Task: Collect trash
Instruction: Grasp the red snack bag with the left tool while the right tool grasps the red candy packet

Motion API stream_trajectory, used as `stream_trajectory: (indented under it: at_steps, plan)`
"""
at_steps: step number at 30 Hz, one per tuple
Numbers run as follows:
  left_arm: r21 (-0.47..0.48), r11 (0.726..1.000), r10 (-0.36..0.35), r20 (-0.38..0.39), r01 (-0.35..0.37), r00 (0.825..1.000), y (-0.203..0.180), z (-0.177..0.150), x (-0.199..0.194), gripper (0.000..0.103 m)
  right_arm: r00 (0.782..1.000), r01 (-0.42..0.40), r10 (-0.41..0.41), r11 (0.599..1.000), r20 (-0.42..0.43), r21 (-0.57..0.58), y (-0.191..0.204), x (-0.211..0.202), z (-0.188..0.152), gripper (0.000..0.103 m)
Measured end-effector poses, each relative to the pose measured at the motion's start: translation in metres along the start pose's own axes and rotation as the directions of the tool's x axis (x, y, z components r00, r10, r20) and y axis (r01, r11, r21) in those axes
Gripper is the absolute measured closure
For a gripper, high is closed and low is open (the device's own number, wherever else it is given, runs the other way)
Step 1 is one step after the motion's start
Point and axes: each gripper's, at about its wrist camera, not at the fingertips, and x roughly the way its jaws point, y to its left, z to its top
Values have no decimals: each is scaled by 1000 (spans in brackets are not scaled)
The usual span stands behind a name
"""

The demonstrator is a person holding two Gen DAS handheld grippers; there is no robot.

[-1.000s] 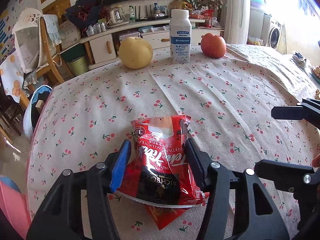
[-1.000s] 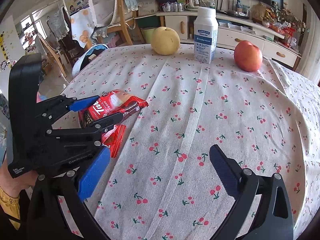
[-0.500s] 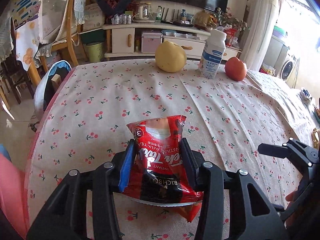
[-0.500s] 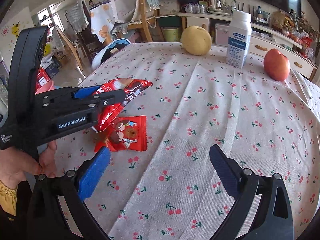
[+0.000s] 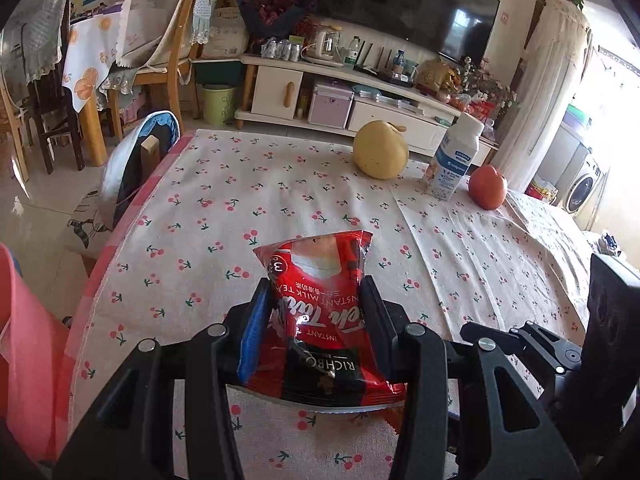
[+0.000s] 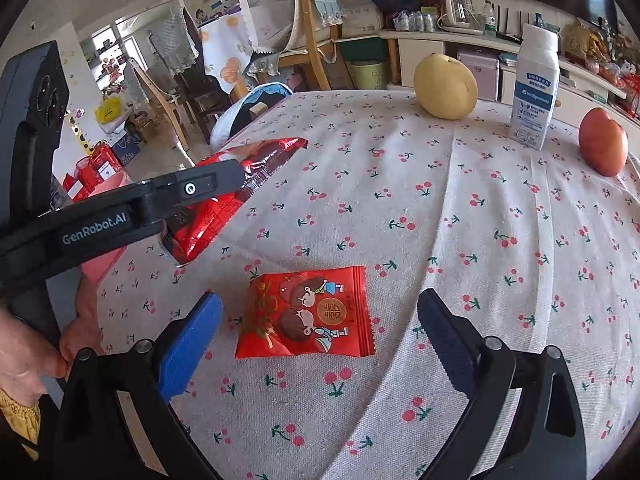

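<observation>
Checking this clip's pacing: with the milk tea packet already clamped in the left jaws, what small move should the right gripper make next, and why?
Probably lower the right gripper onto the small red wrapper and close. The wrapper lies flat on the tablecloth between the right jaws, which stand wide open and do not touch it. The left gripper is already shut on the milk tea packet, so it is occupied.

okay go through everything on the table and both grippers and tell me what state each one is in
left gripper: shut on the milk tea packet, lifted off the cloth
milk tea packet: held, crumpled
right gripper: open, jaws either side of the small red packet
small red packet: lying flat on the tablecloth, not gripped
white bottle: upright, cap on
yellow pear: resting, whole
red apple: resting, whole
</observation>
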Motion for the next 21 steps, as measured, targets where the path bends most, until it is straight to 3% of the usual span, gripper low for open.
stream_trajectory:
  at_steps: [1,4,11,21]
  plan:
    - [-5,1000,1,1,-1,1000,2,0,-1,57,1000,-3,3,1000,-7,-1,1,3,0,7]
    - [-19,1000,6,6,-6,1000,7,0,-3,57,1000,10,-11,1000,-18,-25,9,10,1,23]
    - [-54,998,19,12,-18,1000,16,-2,-7,57,998,59,-61,995,-22,-75,17,17,2,33]
    - [-122,991,52,35,-47,998,36,-2,-21,57,998,57,-58,993,-5,-101,18,11,-4,51]
